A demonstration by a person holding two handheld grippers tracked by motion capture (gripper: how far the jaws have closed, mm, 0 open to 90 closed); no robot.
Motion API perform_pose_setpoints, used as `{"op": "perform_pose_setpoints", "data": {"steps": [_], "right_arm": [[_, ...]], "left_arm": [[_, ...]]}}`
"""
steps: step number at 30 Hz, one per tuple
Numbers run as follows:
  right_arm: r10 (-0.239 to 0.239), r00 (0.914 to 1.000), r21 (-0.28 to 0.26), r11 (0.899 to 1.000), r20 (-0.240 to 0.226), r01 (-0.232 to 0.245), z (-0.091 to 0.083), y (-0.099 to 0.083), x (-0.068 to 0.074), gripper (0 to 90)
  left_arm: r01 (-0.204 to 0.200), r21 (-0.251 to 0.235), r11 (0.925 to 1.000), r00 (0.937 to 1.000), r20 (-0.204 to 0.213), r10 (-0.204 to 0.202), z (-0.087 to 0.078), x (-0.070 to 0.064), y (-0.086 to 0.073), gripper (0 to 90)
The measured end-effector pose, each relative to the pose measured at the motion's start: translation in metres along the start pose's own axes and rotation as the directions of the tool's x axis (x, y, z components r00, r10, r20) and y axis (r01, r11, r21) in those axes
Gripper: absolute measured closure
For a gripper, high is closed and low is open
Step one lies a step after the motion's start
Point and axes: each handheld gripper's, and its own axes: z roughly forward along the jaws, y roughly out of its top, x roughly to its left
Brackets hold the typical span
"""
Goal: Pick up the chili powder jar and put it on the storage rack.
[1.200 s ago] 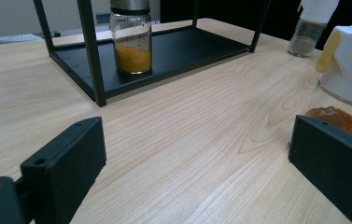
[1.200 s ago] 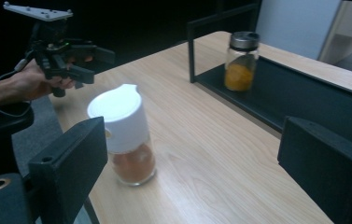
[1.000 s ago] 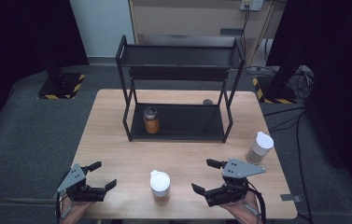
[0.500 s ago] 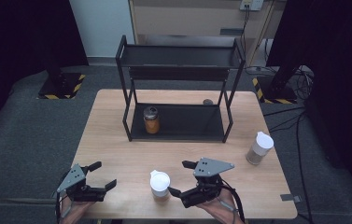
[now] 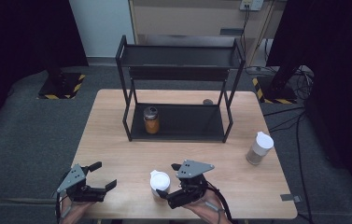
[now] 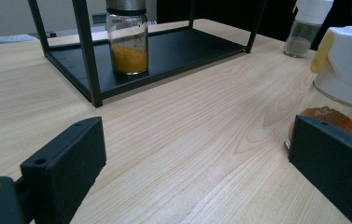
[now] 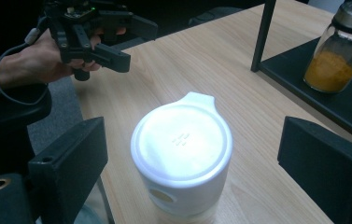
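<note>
Straddling the white-capped jar (image 5: 159, 183) now is the right gripper (image 5: 170, 181), jaws spread wide to either side of it, no contact that I can make out from the high view. That jar sits near the front edge of the table (image 5: 117, 140), well short of the black rack (image 5: 178, 88).

Over to the right gripper view, and here's what the overhead camera can't give us: the jar's white flip cap (image 7: 181, 145) seen from just above, a little pouring tab on its far rim and a faint cluster of raised dots at its centre. Both black jaws stand clear of it, left and right. Beyond it, the left gripper (image 7: 117, 39) in a hand (image 7: 38, 58), parted and holding nothing.

The left gripper view adds the side-on look: reddish-brown powder in the jar's glass body (image 6: 330, 116), a yellow tab on the cap. It also shows the metal-lidded jar of yellow powder (image 6: 127, 39) on the rack's lower shelf, and the second white-capped shaker (image 6: 304, 28) with greyish contents far off.

From above, that shaker (image 5: 259, 148) stands alone towards the table's right edge, and the left gripper (image 5: 100, 176) rests wide open at the front left corner.

No label, brand or lettering readable on any jar.
</note>
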Motion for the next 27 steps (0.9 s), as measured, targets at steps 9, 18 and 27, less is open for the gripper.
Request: {"op": "perform_pose_setpoints", "data": {"steps": [9,18,27], "right_arm": [[-0.027,0.9994,0.042,0.999,0.020,0.026,0.017,0.003,0.009,10.7],[-0.043,0.9987,0.076,0.996,0.027,0.041,0.032,0.002,0.013,17.3],[-0.044,0.9971,0.104,0.994,0.062,0.037,0.043,-0.001,0.021,27.0]], "left_arm": [[0.002,0.000,1.0000,1.0000,0.002,-0.002,0.000,0.000,0.000,3.2],[0.003,-0.002,1.0000,1.0000,0.003,-0.003,0.000,0.001,0.000,3.2],[0.004,-0.004,1.0000,1.0000,0.006,-0.004,0.000,0.001,-0.001,3.2]]}}
